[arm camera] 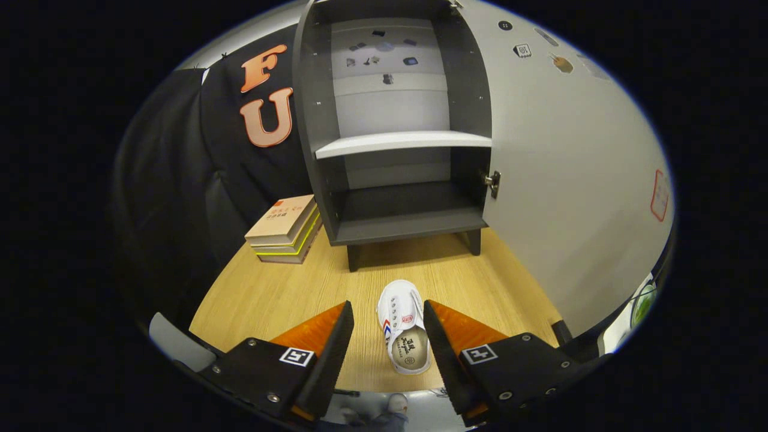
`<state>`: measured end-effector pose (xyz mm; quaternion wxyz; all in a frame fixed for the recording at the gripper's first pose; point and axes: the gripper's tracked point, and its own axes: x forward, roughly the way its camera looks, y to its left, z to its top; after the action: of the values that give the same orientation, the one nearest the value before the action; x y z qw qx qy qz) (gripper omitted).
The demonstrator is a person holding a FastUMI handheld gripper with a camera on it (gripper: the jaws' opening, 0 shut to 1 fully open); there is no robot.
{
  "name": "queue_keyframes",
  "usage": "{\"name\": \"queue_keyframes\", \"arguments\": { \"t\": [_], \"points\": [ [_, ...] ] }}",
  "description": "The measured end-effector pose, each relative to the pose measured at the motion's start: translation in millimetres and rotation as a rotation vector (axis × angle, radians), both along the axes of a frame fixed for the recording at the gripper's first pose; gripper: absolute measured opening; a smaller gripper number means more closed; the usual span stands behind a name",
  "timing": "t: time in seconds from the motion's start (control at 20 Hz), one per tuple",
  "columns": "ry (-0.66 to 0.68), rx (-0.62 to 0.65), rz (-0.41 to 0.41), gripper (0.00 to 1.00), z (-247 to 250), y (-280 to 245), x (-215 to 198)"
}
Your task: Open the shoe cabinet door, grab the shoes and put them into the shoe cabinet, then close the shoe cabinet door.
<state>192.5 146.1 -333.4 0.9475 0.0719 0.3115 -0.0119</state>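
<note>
Cabinet door [576,180] already swung wide to right; step in hand judged to be grabbing shoe. Gripper [388,324] spread open, nothing held. White shoe [403,327] lay on wooden table [270,294], toe toward cabinet [393,144], between fingers but closer to right one, apparently touching neither. Next move likely: squeeze on shoe's sides, then lift toward cabinet. Cabinet's lower compartment [408,210] and space above shelf [402,143] held no shoes. Stack of books [285,228] sat just left of cabinet.
</note>
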Motion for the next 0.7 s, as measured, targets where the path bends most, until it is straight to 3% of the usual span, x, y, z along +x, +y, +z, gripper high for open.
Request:
{"name": "queue_keyframes", "arguments": {
  "t": [0.35, 0.7],
  "points": [
    [0.128, 0.015, 0.03, 0.75, -85.9, 11.7, 8.2],
    [0.202, 0.041, 0.068, 0.73, -135.0, 23.1, 20.4]
  ]
}}
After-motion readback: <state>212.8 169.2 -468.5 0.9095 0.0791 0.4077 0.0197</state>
